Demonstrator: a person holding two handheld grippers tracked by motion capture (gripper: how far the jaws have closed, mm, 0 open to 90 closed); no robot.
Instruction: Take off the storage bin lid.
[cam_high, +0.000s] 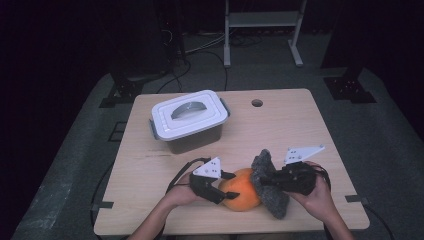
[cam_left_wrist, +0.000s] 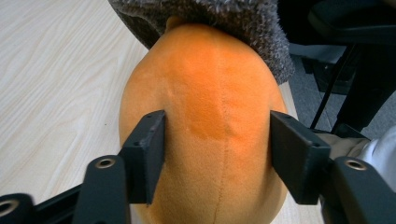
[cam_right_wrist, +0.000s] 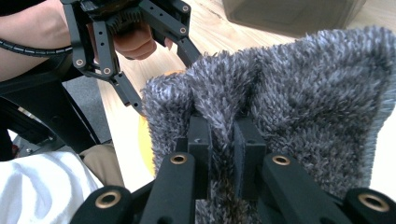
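Observation:
An orange plush toy (cam_high: 243, 192) lies on the wooden table (cam_high: 300, 130) near its front edge. My left gripper (cam_high: 231, 186) comes at it from the left and is shut on it. In the left gripper view both pads press into the sides of the toy (cam_left_wrist: 210, 93). A grey fluffy cloth (cam_high: 267, 170) rests against the toy's right side and top. My right gripper (cam_high: 264, 181) is shut on a fold of the cloth (cam_right_wrist: 299, 79), pinched between its two jaws (cam_right_wrist: 223, 140). In the right gripper view the left gripper's fingers (cam_right_wrist: 123, 91) reach in behind the cloth.
A dark plastic box with a white handled lid (cam_high: 190, 120) stands at the table's back left. A round cable hole (cam_high: 257, 103) lies near the back edge. A white metal frame (cam_high: 262, 30) stands on the floor beyond the table.

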